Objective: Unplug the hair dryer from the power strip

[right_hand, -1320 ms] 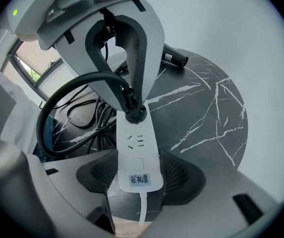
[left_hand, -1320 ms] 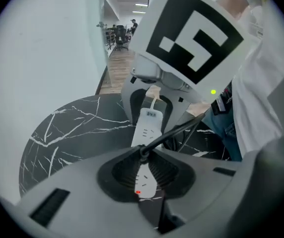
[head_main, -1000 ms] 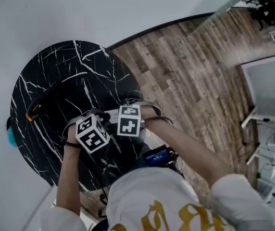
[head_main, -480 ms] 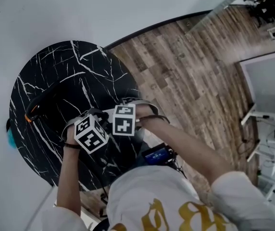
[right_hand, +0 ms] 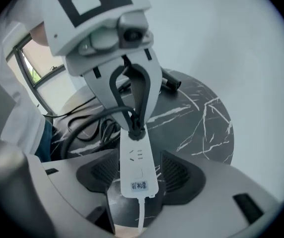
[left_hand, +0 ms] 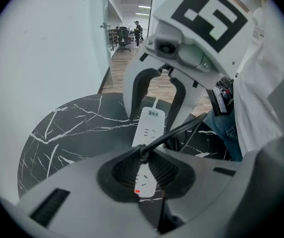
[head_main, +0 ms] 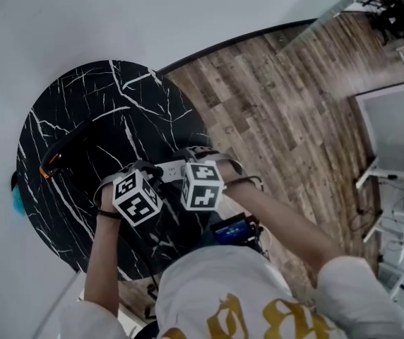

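A white power strip [head_main: 171,169] lies on the round black marble table [head_main: 117,97]. In the left gripper view its red light [left_hand: 138,191] glows. My left gripper [left_hand: 144,171] is shut on the black plug [right_hand: 134,129], which sits in the strip's end, and its cord [left_hand: 181,129] runs off to the right. My right gripper [right_hand: 139,175] stands over the strip's other end [left_hand: 152,115], its jaws either side of the body and not visibly pressing it. The black hair dryer with an orange mark [head_main: 52,161] lies at the table's left.
Loose black cord [right_hand: 85,128] is coiled on the table near the person's lap. Wooden floor [head_main: 280,111] lies to the right, a white wall [head_main: 82,13] behind the table. A black device [head_main: 234,228] hangs at the person's waist.
The right gripper's marker cube shifted left, then swung back right and tilted, with the hand a little higher. The left gripper and the plug have stayed put.
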